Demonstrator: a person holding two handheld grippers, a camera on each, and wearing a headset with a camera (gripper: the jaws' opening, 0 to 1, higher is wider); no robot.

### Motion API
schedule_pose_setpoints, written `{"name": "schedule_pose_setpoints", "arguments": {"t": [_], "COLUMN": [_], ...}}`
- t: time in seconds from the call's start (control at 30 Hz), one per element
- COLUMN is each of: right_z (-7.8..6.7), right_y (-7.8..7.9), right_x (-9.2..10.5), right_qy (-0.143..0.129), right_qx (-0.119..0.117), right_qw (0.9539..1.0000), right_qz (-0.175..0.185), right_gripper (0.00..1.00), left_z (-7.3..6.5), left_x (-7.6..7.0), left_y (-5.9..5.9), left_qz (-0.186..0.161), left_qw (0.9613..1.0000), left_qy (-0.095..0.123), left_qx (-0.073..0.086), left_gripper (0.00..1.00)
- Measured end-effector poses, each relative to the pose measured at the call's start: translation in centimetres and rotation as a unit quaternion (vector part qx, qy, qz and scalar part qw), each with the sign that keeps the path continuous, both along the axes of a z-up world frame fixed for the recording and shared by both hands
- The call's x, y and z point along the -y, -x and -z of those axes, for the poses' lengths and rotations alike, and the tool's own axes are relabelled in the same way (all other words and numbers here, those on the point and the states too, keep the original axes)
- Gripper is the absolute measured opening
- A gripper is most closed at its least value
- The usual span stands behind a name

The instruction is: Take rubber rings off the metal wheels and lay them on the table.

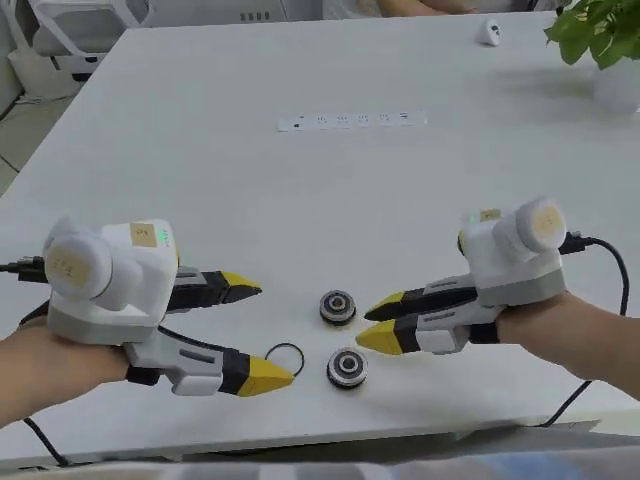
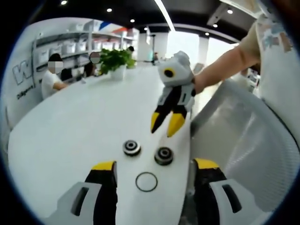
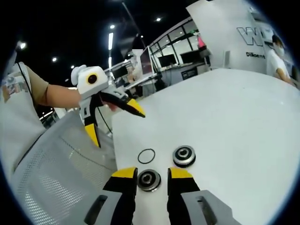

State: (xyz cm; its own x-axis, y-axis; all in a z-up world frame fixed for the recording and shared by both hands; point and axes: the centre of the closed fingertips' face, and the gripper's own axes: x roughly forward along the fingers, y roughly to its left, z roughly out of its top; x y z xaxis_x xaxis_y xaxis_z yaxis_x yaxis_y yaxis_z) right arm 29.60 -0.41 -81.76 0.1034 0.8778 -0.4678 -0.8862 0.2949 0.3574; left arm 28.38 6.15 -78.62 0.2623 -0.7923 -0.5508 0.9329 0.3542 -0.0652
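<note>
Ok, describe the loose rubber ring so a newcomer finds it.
Find the white table's near edge, ahead of the left gripper. A thin black rubber ring lies flat, bare table showing through it, unlike the two chunky metal wheels beside it.

On the counter point(image 1: 300, 200), far wheel point(image 1: 338, 307) lies behind near wheel point(image 1: 346, 367), both between left claw point(image 1: 270, 334) and right claw point(image 1: 366, 326). Loose ring point(image 1: 284, 357) lies just left of near wheel. Power strip point(image 1: 350, 121) lies farther back.
</note>
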Motion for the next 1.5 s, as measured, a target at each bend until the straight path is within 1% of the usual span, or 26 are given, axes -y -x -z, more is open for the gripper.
{"name": "schedule_pose_setpoints", "arguments": {"t": [0.2,0.3,0.33,0.43,0.47,0.53,0.7,0.9,0.97,1.13,1.27,1.33,1.5], "right_z": [0.6,0.9,1.1,1.7,1.9,2.1,2.9,3.7,3.9,4.4,4.4,4.4,4.4], "right_y": [0.4,0.7,0.7,1.0,1.2,1.4,1.9,2.3,2.3,2.5,2.5,2.5,2.6], "right_x": [0.3,0.3,0.4,0.5,0.5,0.5,0.6,0.8,0.8,0.6,0.5,0.5,0.5], "right_qy": [0.008,0.012,0.016,0.022,0.025,0.028,0.040,0.052,0.052,0.055,0.055,0.054,0.054], "right_qx": [0.008,0.012,0.017,0.020,0.025,0.025,0.039,0.055,0.055,0.059,0.060,0.058,0.057], "right_qw": [0.9999,0.9998,0.9996,0.9993,0.9990,0.9988,0.9973,0.9953,0.9951,0.9944,0.9942,0.9945,0.9945], "right_qz": [-0.005,-0.010,-0.013,-0.022,-0.028,-0.032,-0.048,-0.062,-0.063,-0.067,-0.070,-0.069,-0.070], "right_gripper": [0.24,0.24,0.24,0.25,0.25,0.26,0.26,0.25,0.25,0.25,0.25,0.25,0.25], "left_z": [0.4,0.9,1.0,1.2,1.4,1.5,2.1,3.0,3.2,4.2,4.3,4.4,5.0], "left_x": [1.0,1.4,1.5,2.0,2.2,2.5,3.2,3.7,3.9,4.2,4.7,5.1,5.6], "left_y": [-0.2,-0.3,-0.3,-0.3,-0.3,-0.3,-0.3,-0.1,-0.1,0.0,0.1,0.4,0.6], "left_qz": [0.008,0.014,0.016,0.021,0.024,0.029,0.041,0.051,0.052,0.059,0.061,0.067,0.075], "left_qw": [1.0000,0.9999,0.9998,0.9997,0.9996,0.9995,0.9989,0.9983,0.9982,0.9974,0.9973,0.9968,0.9960], "left_qy": [-0.001,-0.004,-0.006,-0.008,-0.010,-0.012,-0.018,-0.025,-0.025,-0.035,-0.033,-0.035,-0.040], "left_qx": [-0.003,-0.007,-0.007,-0.008,-0.008,-0.009,-0.013,-0.017,-0.019,-0.022,-0.026,-0.024,-0.028], "left_gripper": [0.64,0.62,0.61,0.60,0.59,0.58,0.54,0.51,0.49,0.46,0.43,0.42,0.37]}}
